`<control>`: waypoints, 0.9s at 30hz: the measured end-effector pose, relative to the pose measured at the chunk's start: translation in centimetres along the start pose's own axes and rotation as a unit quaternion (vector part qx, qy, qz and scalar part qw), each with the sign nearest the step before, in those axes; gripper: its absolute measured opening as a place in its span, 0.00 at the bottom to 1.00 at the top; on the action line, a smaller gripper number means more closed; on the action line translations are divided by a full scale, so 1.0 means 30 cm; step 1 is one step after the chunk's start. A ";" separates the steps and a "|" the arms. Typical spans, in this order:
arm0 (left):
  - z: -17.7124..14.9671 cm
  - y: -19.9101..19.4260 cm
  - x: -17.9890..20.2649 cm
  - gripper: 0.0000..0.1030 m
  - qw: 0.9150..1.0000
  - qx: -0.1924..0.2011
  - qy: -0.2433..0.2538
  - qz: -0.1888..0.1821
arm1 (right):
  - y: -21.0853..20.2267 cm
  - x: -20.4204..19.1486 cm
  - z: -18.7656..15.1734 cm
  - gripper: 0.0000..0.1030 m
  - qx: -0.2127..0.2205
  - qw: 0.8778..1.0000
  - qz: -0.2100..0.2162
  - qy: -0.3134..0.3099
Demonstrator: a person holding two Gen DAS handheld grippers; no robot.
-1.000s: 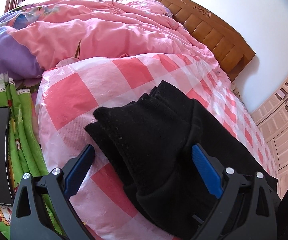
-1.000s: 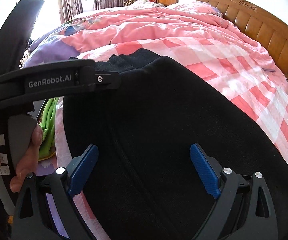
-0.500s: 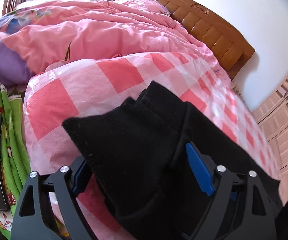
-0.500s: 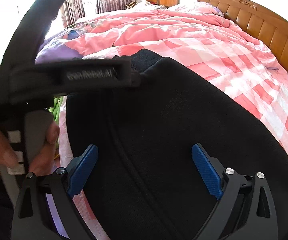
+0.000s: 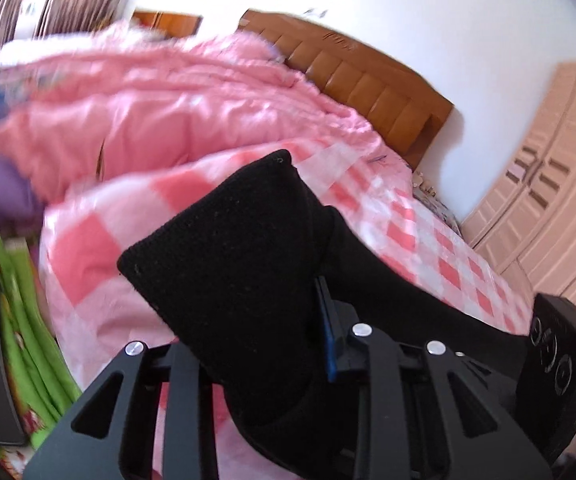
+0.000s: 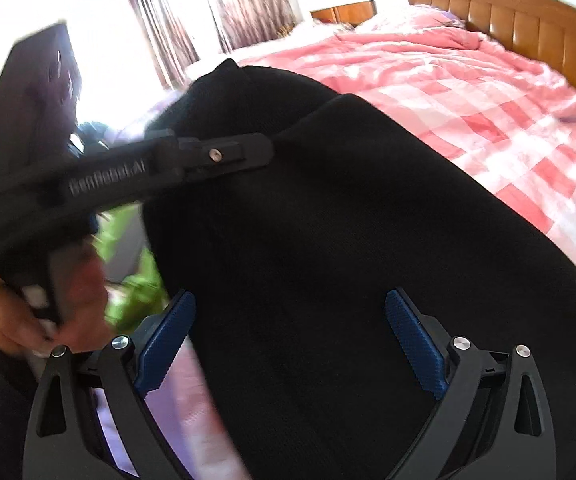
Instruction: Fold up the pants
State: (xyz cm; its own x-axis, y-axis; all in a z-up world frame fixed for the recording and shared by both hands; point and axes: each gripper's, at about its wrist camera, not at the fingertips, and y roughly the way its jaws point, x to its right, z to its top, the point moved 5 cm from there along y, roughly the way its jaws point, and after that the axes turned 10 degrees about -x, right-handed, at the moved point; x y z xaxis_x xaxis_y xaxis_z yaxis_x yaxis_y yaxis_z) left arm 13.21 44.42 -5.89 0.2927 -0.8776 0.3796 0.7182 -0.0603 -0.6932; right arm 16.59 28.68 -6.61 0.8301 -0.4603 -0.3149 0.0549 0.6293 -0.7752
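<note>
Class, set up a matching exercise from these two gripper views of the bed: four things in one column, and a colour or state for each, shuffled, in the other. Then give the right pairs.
Things:
1. pants
2. left gripper
3. right gripper
4. headboard

Colour or state:
A. brown wood
B. jaws wide apart, pads not pressing on the cloth
C. black, lying over the pink checked cover
D. jaws closing on a bunched end of cloth

Pairs: 1-C, 2-D, 3-B, 4-A
</note>
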 end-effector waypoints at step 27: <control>-0.720 0.078 0.868 0.58 0.865 0.059 0.472 0.159 | -0.756 0.454 -0.492 0.91 0.089 0.965 -0.077 0.236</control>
State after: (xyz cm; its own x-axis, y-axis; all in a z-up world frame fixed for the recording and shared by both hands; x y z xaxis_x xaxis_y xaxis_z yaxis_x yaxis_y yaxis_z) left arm 8.87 11.16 -10.86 -0.1192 -0.8413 -0.5272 0.7718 0.2555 -0.5822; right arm 18.46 -1.10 -1.41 0.4615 -0.7639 -0.4510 0.2861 0.6094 -0.7395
